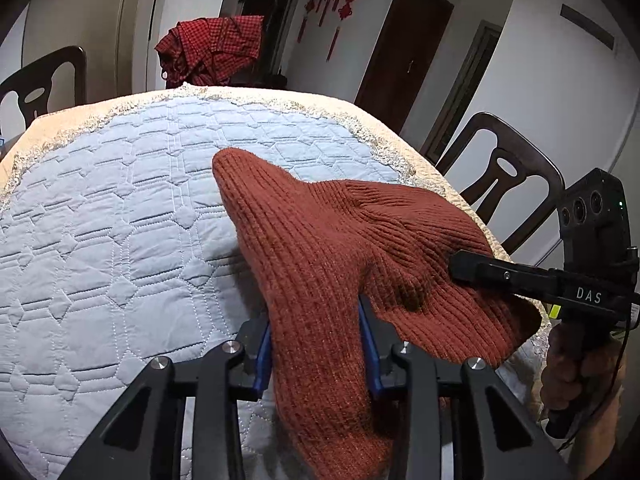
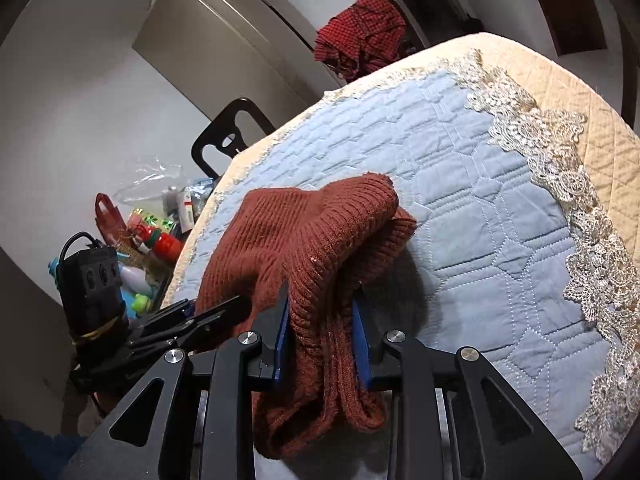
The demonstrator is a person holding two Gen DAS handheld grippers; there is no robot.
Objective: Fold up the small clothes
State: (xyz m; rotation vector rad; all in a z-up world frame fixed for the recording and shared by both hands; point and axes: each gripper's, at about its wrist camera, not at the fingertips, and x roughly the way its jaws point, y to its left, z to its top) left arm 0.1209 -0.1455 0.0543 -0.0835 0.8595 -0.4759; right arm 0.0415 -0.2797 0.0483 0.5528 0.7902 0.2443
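A rust-brown ribbed knit garment hangs partly lifted over the blue quilted table cover. My left gripper has its blue pads pressed on a bunched end of the knit. At the right edge of the left wrist view, my right gripper bites into another part of the same piece, with a hand on its handle. The right wrist view shows the right gripper shut on a doubled fold of the garment, with the left gripper close by on its left. The far end of the garment rests on the cover.
A red checked cloth is draped over a chair beyond the table. Dark wooden chairs stand at the table's sides. Lace trim and a beige border ring the cover. Bottles and bags crowd a surface left of the table.
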